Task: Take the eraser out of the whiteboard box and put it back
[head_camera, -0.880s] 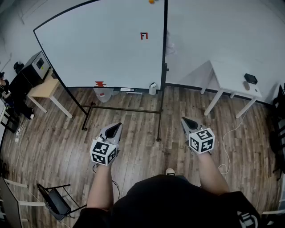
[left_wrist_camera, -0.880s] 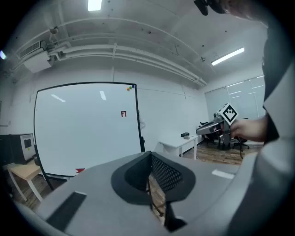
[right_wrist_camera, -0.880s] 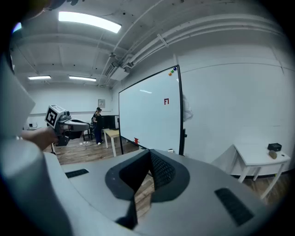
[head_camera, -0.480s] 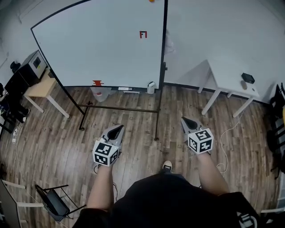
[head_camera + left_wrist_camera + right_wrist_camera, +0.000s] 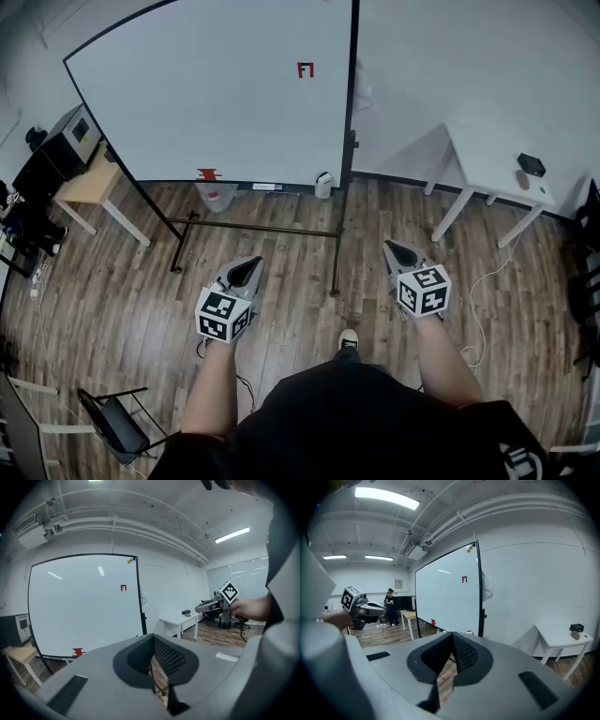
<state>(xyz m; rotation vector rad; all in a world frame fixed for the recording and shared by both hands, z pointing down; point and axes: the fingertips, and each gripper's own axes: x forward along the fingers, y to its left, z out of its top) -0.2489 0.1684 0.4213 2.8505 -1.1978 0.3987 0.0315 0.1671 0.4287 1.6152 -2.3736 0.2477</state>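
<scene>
Both claws closed, well short of the whiteboard
The left claw (image 5: 246, 270) and right claw (image 5: 394, 251) were shut and empty above the wood floor (image 5: 281, 319). A small white box (image 5: 322, 185) sat at the far whiteboard (image 5: 216, 94)'s lower right corner. The eraser was not discernible.

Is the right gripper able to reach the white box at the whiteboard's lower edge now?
Probably not yet: the right gripper is well short of the white box, with open floor between; a step forward should do.
</scene>
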